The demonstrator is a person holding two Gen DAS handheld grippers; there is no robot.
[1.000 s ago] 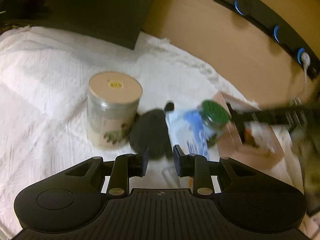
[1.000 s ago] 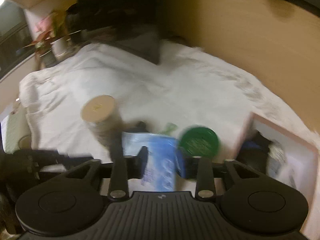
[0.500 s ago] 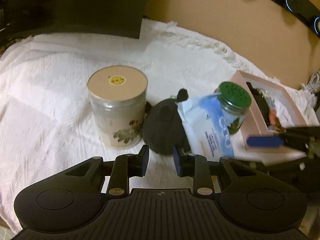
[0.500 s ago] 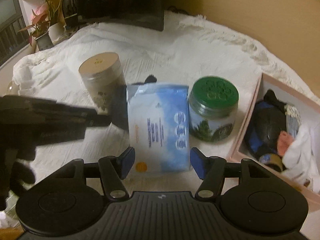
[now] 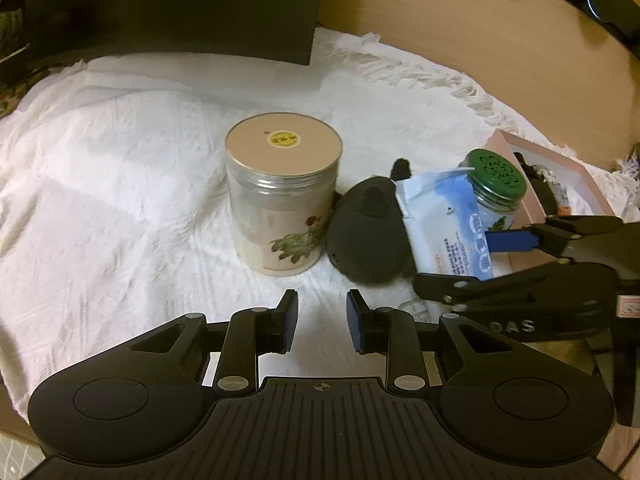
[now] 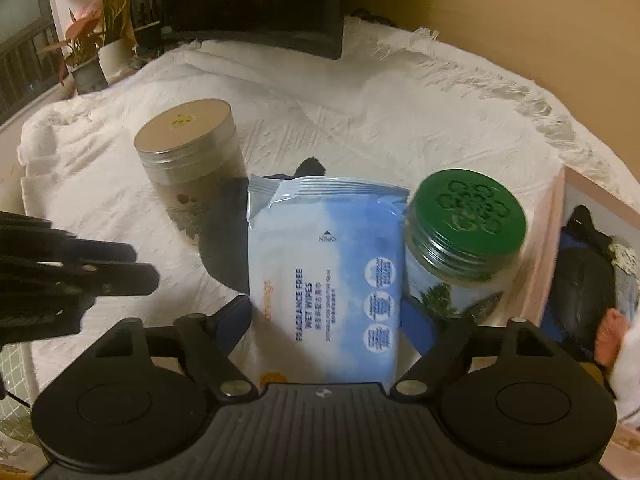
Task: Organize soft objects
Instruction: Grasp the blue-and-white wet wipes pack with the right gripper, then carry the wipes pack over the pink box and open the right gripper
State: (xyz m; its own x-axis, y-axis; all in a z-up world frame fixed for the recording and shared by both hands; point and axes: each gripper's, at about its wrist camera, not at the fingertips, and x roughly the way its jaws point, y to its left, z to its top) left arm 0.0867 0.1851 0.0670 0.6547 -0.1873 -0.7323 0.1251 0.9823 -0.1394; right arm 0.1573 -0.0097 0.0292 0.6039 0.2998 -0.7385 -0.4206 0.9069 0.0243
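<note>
A blue and white wet wipes pack (image 6: pixel 324 280) lies on the white cloth, leaning on a black soft lump (image 5: pixel 368 232). My right gripper (image 6: pixel 326 316) straddles the pack's near end. Its jaws are opening, one blue pad on each side of the pack, and neither visibly presses on it. From the left wrist view the right gripper (image 5: pixel 472 260) comes in from the right over the wet wipes pack (image 5: pixel 440 220). My left gripper (image 5: pixel 322 312) hovers just in front of the black lump, jaws a narrow gap apart with nothing between them.
A tan-lidded jar (image 5: pixel 282 200) stands left of the black lump, a green-lidded jar (image 6: pixel 464 232) right of the pack. A pink box (image 6: pixel 548 248) at the right holds several soft items. A black screen (image 5: pixel 180 8) and potted plants (image 6: pixel 88 52) stand behind.
My right gripper has come down over the wipes pack and its jaws have spread from narrow to wide around it. The left gripper has stayed put, only tilting a little.
</note>
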